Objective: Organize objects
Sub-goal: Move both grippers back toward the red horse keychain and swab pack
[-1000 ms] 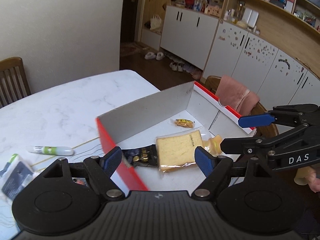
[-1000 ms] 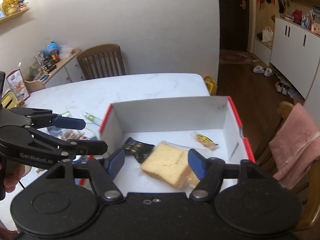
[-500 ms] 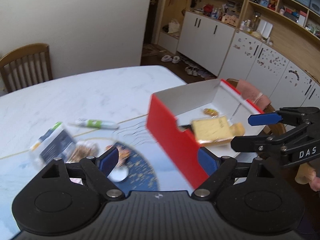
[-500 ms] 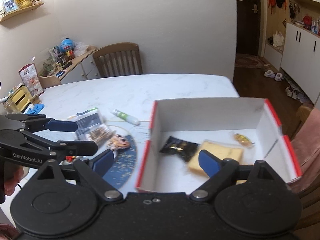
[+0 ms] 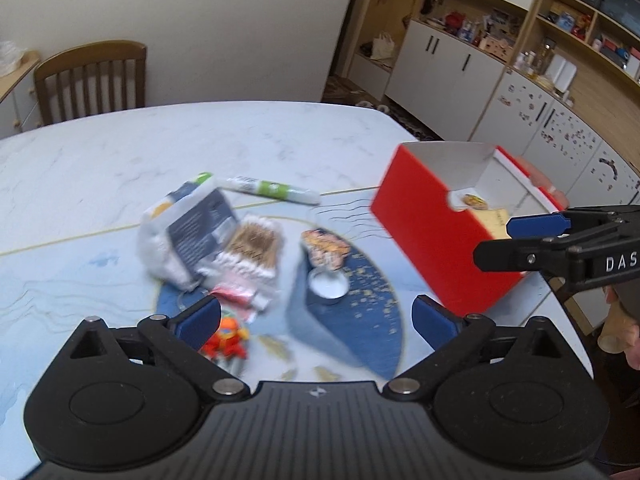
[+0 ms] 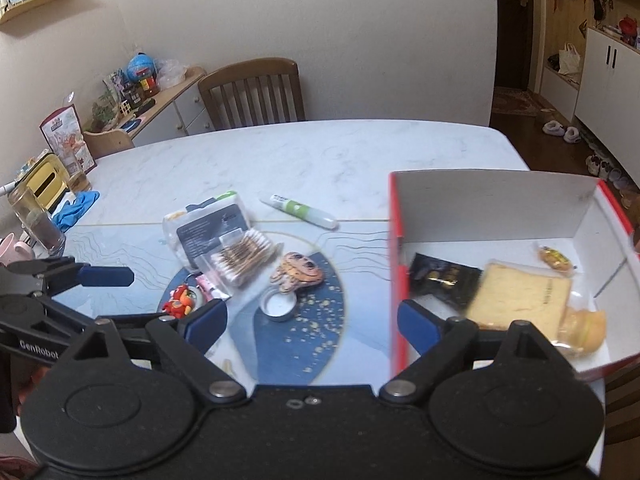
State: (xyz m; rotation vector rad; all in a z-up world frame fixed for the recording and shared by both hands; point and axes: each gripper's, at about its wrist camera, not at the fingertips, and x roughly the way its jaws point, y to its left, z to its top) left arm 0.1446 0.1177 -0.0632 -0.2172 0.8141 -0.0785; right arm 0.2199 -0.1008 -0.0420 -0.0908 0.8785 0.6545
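Observation:
A red box (image 6: 500, 200) with white inner walls stands at the table's right end. In it lie a wrapped bread slice (image 6: 520, 300), a black packet (image 6: 444, 280) and a small yellow snack (image 6: 554, 258). Left of the box lie a white-green tube (image 6: 300, 210), a tissue pack (image 6: 208, 224), a cotton swab box (image 6: 244, 258), a brown patterned piece (image 6: 296, 272), a round tin (image 6: 278, 306) and a red toy (image 6: 180, 298). My left gripper (image 5: 316, 318) hovers over the tin (image 5: 326, 286), jaws opening, nothing held. My right gripper (image 6: 312, 320) is open and empty beside the box's left wall.
A blue round mat (image 6: 312, 320) lies under the loose items. A glass (image 6: 34, 222), a blue cloth (image 6: 76, 208) and a pink cup (image 6: 12, 250) sit at the far left. A wooden chair (image 6: 252, 94) stands behind the table. The table edge runs close behind the red box (image 5: 432, 240).
Both grippers have swung left, from above the box's contents to above the loose items on the mat. Both pairs of jaws stand wider than before.

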